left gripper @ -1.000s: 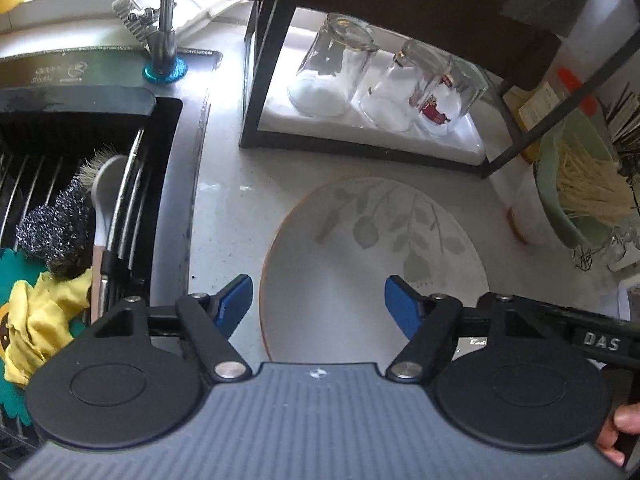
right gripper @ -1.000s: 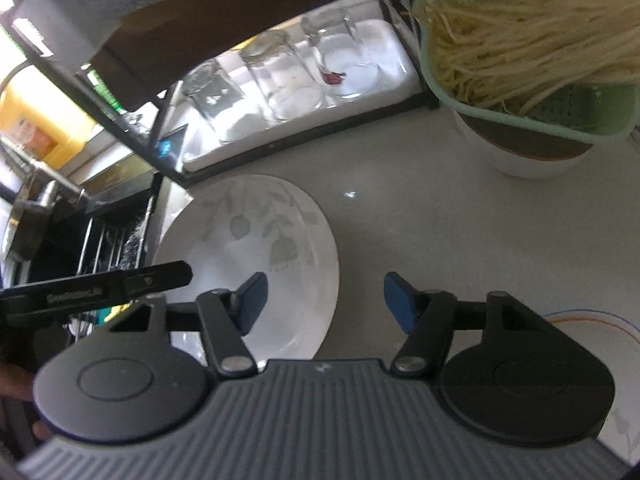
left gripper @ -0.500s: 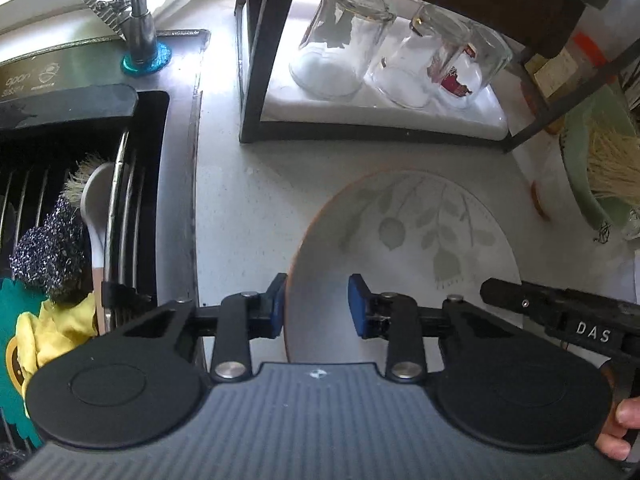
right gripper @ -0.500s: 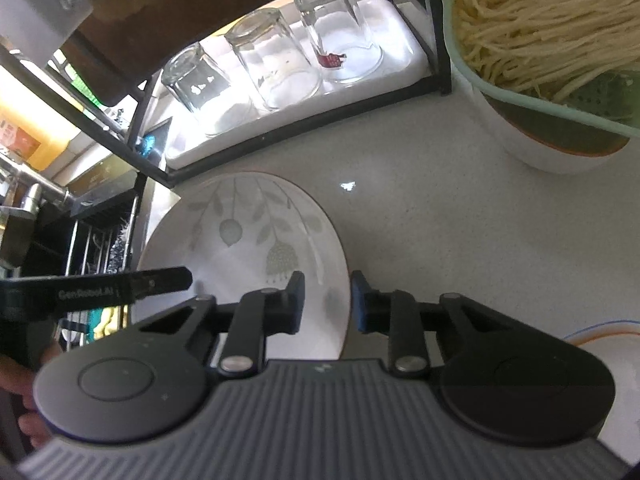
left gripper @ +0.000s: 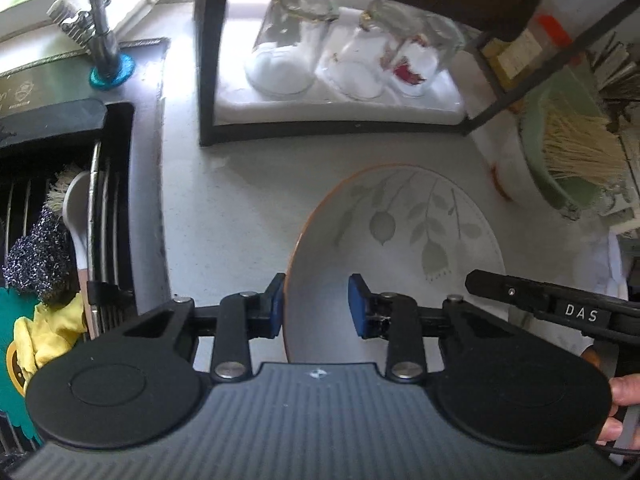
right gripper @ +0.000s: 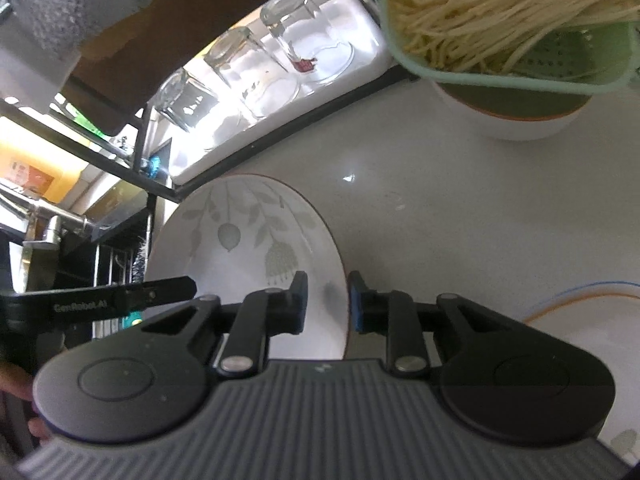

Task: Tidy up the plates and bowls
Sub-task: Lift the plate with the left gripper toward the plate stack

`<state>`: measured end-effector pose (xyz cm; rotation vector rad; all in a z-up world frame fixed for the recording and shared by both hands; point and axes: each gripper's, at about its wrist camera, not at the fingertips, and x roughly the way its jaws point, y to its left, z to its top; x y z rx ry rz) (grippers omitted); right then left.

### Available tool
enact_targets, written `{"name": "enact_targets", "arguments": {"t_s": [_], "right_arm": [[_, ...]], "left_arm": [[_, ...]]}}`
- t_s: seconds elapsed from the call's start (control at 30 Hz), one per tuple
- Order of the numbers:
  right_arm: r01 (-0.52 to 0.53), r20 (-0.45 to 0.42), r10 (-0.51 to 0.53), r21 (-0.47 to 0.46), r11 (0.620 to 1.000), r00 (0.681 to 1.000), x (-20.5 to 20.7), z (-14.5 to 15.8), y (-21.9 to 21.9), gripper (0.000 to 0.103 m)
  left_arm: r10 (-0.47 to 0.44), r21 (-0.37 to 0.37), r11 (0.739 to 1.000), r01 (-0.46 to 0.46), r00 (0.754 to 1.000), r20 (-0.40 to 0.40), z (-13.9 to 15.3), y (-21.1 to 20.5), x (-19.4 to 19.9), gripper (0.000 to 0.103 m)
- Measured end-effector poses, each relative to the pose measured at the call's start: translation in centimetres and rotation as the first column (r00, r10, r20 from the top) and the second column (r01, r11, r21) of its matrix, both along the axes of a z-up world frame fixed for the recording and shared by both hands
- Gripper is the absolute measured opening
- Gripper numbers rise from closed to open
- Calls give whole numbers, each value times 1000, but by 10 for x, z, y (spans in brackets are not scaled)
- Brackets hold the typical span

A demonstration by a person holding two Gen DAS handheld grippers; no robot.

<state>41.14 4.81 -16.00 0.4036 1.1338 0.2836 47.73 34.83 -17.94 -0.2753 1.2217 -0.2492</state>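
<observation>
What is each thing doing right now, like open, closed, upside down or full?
leaf plate, face up, a gripper at each side
left gripper, partly closed astride the plate's left rim; grip unclear
right gripper, partly closed astride its right rim; grip unclear
three glasses, upside down on the white tray
green basket, full of pale strands
tap, no water running

white plate with grey leaf print and thin orange rim (left gripper: 404, 240), on the pale bench (left gripper: 240, 208) in front of the black rack, looks a bit tilted, second white plate with orange and blue rim lines (right gripper: 592, 320) well off to its right, mostly cut off
</observation>
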Motion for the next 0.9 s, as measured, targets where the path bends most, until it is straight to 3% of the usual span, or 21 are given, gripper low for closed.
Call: {"name": "enact_targets", "arguments": {"t_s": [0.27, 0.47, 0.9], "right_arm": [[50, 20, -52, 74, 996, 998, -30, 24, -30, 25], [96, 32, -99, 89, 991, 995, -57, 40, -52, 25], [201, 86, -208, 77, 976, 974, -105, 56, -101, 25]], "left_arm": [[8, -116, 993, -1, 998, 60, 36, -9, -10, 37], [-56, -126, 990, 67, 995, 86, 53, -32, -28, 37], [-157, -167, 971, 172, 982, 103, 58, -80, -55, 37]]}}
